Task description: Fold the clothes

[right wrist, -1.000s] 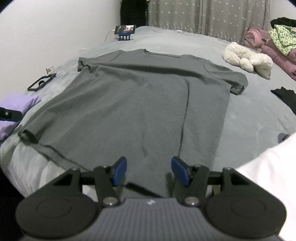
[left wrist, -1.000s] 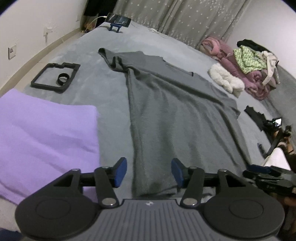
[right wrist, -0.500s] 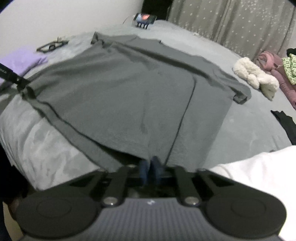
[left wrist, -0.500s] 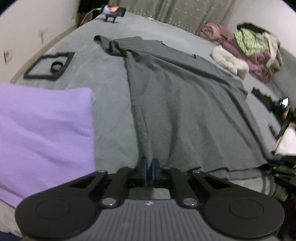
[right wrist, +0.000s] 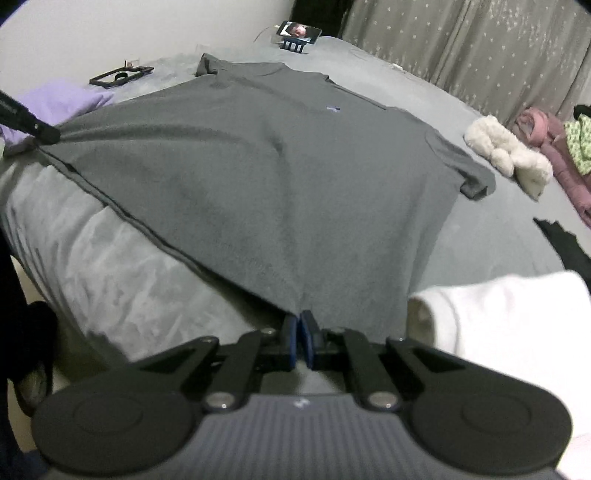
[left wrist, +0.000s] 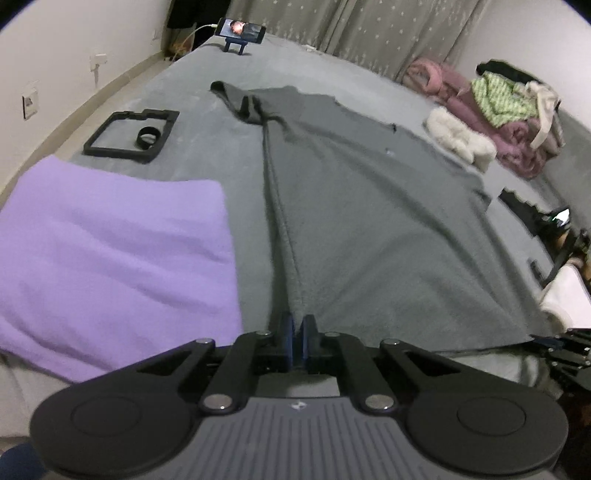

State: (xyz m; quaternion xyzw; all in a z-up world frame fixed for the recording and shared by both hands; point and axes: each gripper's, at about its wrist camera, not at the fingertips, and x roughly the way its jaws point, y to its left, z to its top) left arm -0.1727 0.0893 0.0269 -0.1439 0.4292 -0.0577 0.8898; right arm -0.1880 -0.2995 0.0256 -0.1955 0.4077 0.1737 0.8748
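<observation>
The grey short-sleeved T-shirt (left wrist: 369, 206) lies spread on the grey bed cover (left wrist: 207, 122), filling the middle of the left wrist frame. The folded purple cloth (left wrist: 110, 258) lies at left, the black square frame (left wrist: 129, 133) above it. The phone on a blue stand (left wrist: 242, 31) sits at top centre. The fluffy white toy (left wrist: 460, 138) and pile of pink and green clothes (left wrist: 498, 107) lie upper right.
</observation>
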